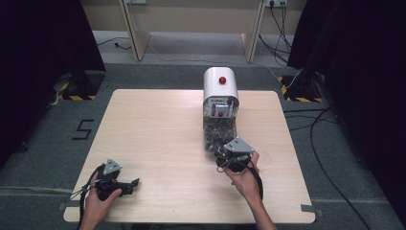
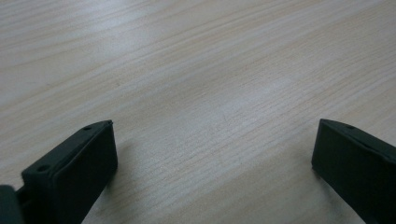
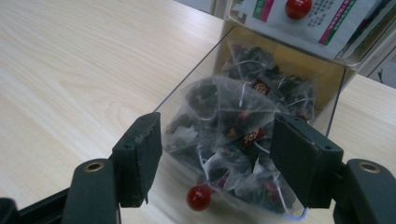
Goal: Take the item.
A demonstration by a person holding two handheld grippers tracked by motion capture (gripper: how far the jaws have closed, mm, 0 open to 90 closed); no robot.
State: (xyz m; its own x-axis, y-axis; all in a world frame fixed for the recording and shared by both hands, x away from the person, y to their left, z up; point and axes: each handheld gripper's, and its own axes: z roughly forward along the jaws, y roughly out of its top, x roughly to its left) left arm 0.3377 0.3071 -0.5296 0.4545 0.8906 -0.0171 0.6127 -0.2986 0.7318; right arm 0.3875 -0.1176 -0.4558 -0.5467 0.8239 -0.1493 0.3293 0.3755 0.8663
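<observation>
Item: clear drawer [image 3: 196,100] of a white dispenser [image 1: 220,84], pulled out toward the person and packed with mesh tea sachets [image 3: 233,126]. It sits on the pale wood surface [image 1: 163,139], right of centre; a red knob [image 3: 198,197] marks its near front wall.

Right tool [image 3: 217,144]: jaws spread wide, poised just above the heaped sachets, pinching nothing.

Left tool [image 2: 212,163]: jaws spread, lying idle over bare surface near the left front corner, well apart from the dispenser.

Risks (judged, not observed):
- The sachets lie tangled, strings and red tags crossing; a closing pinch may lift several at once, or catch only a string and let the bag swing loose.
- The wide jaws stand close to the drawer's clear walls; a low or off-centre descent could strike a wall and shove the drawer.
- The mesh looks thin; a hard squeeze may tear it and spill the contents.
</observation>
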